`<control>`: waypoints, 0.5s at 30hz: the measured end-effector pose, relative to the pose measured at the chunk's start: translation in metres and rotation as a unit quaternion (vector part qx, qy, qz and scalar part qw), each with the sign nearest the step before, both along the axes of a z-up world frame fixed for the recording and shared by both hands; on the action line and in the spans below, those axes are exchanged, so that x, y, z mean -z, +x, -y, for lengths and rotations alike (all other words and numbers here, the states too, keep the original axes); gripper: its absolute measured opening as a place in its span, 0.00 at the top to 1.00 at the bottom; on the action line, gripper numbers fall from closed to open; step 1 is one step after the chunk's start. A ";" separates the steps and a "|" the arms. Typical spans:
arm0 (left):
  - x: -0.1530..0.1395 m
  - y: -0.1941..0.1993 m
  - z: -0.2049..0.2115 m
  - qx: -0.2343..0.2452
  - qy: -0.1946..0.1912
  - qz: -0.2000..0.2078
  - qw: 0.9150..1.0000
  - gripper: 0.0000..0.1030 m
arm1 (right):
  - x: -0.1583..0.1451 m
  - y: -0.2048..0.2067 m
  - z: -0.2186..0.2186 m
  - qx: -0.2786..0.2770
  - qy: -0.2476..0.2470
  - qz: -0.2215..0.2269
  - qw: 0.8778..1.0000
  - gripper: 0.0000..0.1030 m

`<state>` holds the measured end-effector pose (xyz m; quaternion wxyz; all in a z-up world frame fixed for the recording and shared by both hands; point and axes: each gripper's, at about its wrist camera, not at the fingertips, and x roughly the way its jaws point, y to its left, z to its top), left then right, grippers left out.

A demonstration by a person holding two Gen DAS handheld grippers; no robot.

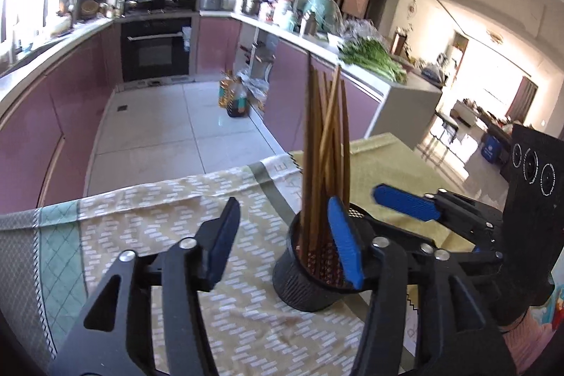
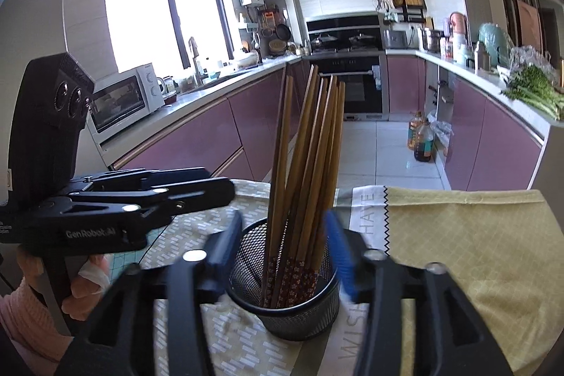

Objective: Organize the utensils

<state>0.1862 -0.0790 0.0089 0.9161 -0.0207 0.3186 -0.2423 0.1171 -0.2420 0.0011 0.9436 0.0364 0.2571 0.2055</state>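
The chopstick tips are hidden inside the cup (image 2: 282, 309), and their patterned lower ends show only through the mesh. In the left wrist view the left gripper's (image 1: 282, 245) right finger covers part of the cup rim, and the near fingers of both grippers are blurred. How many chopsticks (image 2: 303, 164) there are cannot be counted; they overlap. The hand (image 2: 84, 284) holding the left gripper shows only in part, below its body, with a pink sleeve (image 2: 24, 316) cut off at the picture edge.

The cup is a black wire-mesh cylinder standing upright on a patterned cloth (image 2: 458, 252). The chopsticks are brown wood with dark red flowered ends, standing ends-down and leaning in a loose fan, some crossing.

Left gripper: jaws apart, nothing between the pads; the cup sits just ahead of its right finger, outside the gap, and whether that finger touches the rim cannot be told.

Right gripper (image 2: 285, 249): jaws apart, a finger on either side of the cup, the chopsticks rising between them just ahead. Blur prevents saying whether the pads touch the mesh; no grip is evident.
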 end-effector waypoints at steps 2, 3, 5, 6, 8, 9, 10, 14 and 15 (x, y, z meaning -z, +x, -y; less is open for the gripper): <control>-0.002 -0.015 -0.012 -0.036 0.005 0.029 0.999 0.16 | -0.003 -0.010 -0.002 0.003 -0.006 0.016 1.000 0.37; -0.003 -0.024 -0.017 -0.055 0.013 0.047 0.997 0.13 | -0.003 -0.013 -0.003 0.005 -0.008 0.020 1.000 0.32; -0.004 -0.041 -0.028 -0.091 0.024 0.075 0.993 0.07 | -0.002 -0.022 -0.005 0.014 -0.009 0.032 0.999 0.18; -0.006 -0.047 -0.032 -0.101 0.025 0.083 0.991 0.05 | -0.002 -0.025 -0.006 0.017 -0.010 0.036 0.999 0.18; -0.006 -0.062 -0.040 -0.119 0.028 0.099 0.988 0.06 | 0.000 -0.032 -0.009 0.023 -0.017 0.046 0.999 0.11; -0.006 -0.068 -0.043 -0.127 0.033 0.106 0.986 0.06 | 0.002 -0.037 -0.010 0.029 -0.022 0.054 0.998 0.07; -0.006 -0.073 -0.047 -0.133 0.037 0.112 0.984 0.06 | 0.002 -0.040 -0.012 0.033 -0.026 0.061 0.997 0.06; -0.003 -0.094 -0.064 -0.161 0.032 0.118 0.979 0.06 | 0.004 -0.055 -0.017 0.045 -0.035 0.087 0.995 0.06; -0.002 -0.099 -0.069 -0.169 0.030 0.122 0.978 0.06 | 0.003 -0.059 -0.019 0.047 -0.038 0.096 0.994 0.06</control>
